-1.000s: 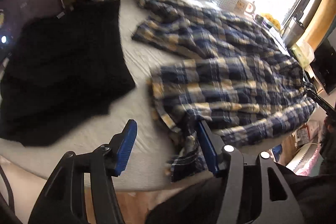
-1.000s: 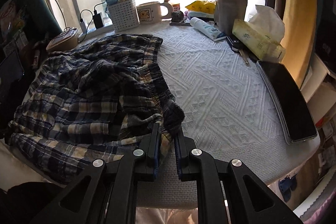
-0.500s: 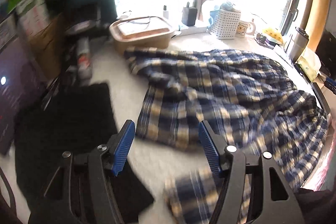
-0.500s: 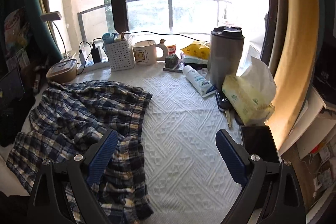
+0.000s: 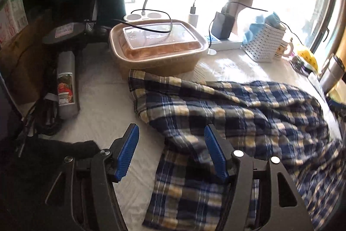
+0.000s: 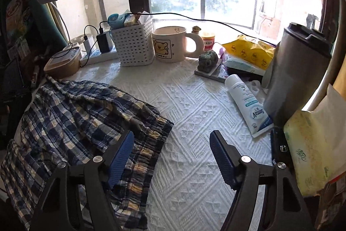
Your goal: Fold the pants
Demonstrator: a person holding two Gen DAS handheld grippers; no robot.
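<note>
A white textured cloth (image 6: 194, 114) bears the rumpled plaid pants (image 5: 248, 114) between a brown box (image 5: 157, 51) and a mug (image 6: 170, 44), while the left gripper (image 5: 170, 153) hangs open and empty and the right gripper (image 6: 173, 155), jaws just closing, grips nothing.

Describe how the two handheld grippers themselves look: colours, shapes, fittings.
Both are built alike. The left gripper and the right gripper each have a matte black, angular frame with triangular cut-outs, and round silver bolt heads at the pivots. Each finger ends in a long, narrow blue pad with fine ribbing across its face. No cables, printed markings or sleeves show in either wrist view.
</note>
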